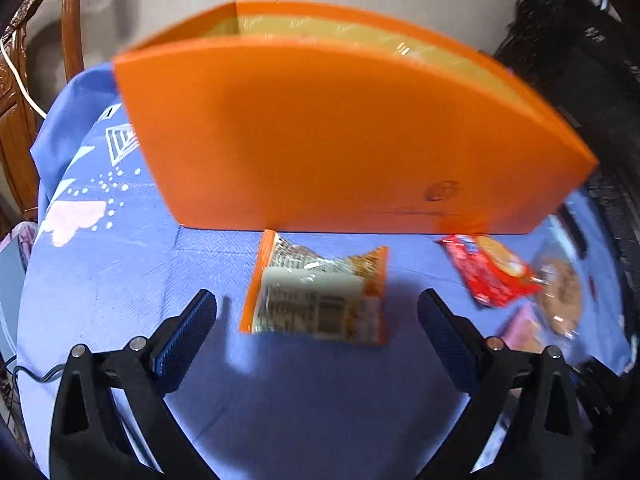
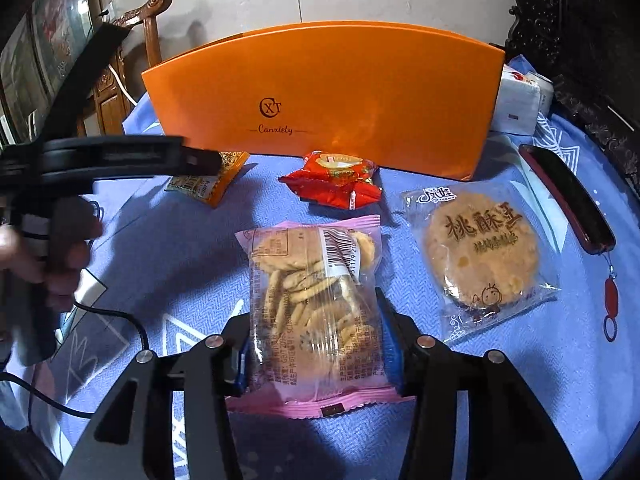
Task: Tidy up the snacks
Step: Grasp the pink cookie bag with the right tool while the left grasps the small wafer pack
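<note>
An open-topped orange box (image 2: 320, 96) stands at the back of the blue tablecloth (image 2: 180, 260). My right gripper (image 2: 316, 344) is shut on a pink packet of small cookies (image 2: 316, 280), its pads pressing both sides of the lower half. My left gripper (image 1: 316, 296) is open, its fingers wide on either side of an orange snack packet (image 1: 320, 300) that lies just in front of the box (image 1: 340, 140). A red packet (image 2: 336, 180) lies by the box's front wall. To the right rests a round walnut cookie in clear wrap (image 2: 480, 248).
A dark red phone case (image 2: 568, 200) with a red lanyard lies at the right edge. White packs (image 2: 520, 100) sit behind the box's right end. A carved wooden chair (image 2: 148, 20) stands at the back left. A black cable (image 2: 120, 320) trails over the cloth at the left.
</note>
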`<state>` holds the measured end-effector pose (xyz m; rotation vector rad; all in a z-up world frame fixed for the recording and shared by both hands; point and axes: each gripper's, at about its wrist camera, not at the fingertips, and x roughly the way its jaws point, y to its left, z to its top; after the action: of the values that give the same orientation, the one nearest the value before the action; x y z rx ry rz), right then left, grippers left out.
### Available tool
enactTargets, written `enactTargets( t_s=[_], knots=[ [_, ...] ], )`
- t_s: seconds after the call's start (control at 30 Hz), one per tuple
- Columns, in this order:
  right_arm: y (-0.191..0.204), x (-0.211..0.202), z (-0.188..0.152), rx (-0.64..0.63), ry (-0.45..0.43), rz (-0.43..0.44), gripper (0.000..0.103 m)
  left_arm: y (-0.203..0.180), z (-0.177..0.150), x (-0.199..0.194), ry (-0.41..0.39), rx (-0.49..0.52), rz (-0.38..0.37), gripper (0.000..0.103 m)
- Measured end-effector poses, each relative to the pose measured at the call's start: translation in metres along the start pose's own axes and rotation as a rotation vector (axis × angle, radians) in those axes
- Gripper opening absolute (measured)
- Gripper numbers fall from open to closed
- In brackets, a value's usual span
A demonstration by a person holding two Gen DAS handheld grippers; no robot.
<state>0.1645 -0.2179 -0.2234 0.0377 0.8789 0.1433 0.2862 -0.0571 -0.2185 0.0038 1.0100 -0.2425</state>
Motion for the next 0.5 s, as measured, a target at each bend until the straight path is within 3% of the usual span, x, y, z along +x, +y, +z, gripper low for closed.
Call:
enactTargets(
  t_s=[0.07, 0.3, 0.4, 0.47, 0.5],
  knots=[
    [0.0, 0.0, 0.0, 0.002, 0.0, 0.004, 0.051, 0.002, 0.002, 0.014, 0.026, -0.014, 0.014, 0.099],
    [-0.003, 0.0, 0.002, 0.008, 0.0, 0.013, 0.052, -0.008, -0.004, 0.023, -0.038, 0.071, 0.097, 0.099],
    [-0.003, 0.001, 0.002, 0.007, 0.0, 0.013, 0.052, -0.007, -0.004, 0.023, -0.042, 0.063, 0.092, 0.097],
    [-0.003, 0.0, 0.002, 0.008, 0.0, 0.013, 0.052, -0.007, -0.003, 0.023, -0.047, 0.07, 0.096, 0.091],
    [-0.003, 0.0, 0.002, 0.008, 0.0, 0.013, 0.052, -0.008, -0.003, 0.021, -0.053, 0.076, 0.094, 0.082]
  ],
)
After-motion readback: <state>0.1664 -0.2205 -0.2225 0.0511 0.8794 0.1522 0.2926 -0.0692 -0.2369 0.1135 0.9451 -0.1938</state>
